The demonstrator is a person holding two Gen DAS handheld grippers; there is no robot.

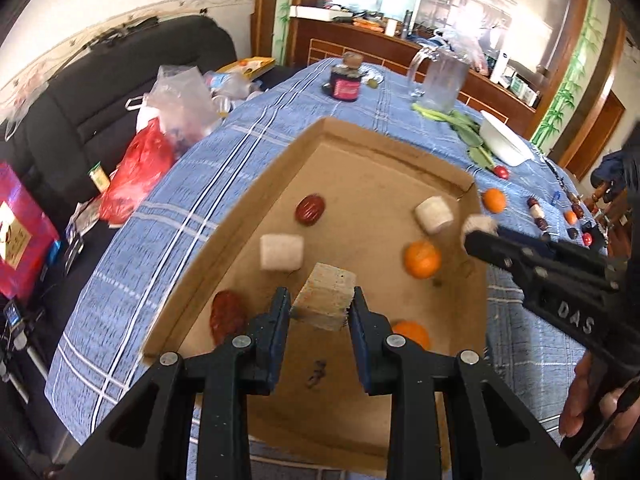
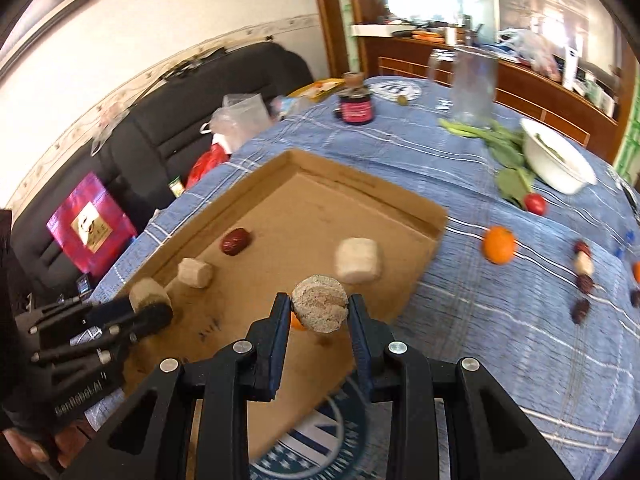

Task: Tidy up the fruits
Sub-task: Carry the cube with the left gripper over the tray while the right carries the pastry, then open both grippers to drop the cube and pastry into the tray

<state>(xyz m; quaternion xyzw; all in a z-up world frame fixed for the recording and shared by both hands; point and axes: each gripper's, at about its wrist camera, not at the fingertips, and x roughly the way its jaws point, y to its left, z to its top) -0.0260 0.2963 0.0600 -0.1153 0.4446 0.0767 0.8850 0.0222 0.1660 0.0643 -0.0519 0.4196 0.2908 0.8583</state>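
The left gripper [image 1: 320,306] fingers are squeezing a pale chunk [image 1: 325,298] over the cardboard tray [image 1: 360,140]. The right gripper [image 2: 319,312] fingers are squeezing a round chunk [image 2: 320,308].

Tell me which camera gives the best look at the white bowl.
The right wrist view: the white bowl shows its open top, rim and something green inside, beside the leafy greens. In the left wrist view the bowl is smaller, seen at an angle with its inside hidden.
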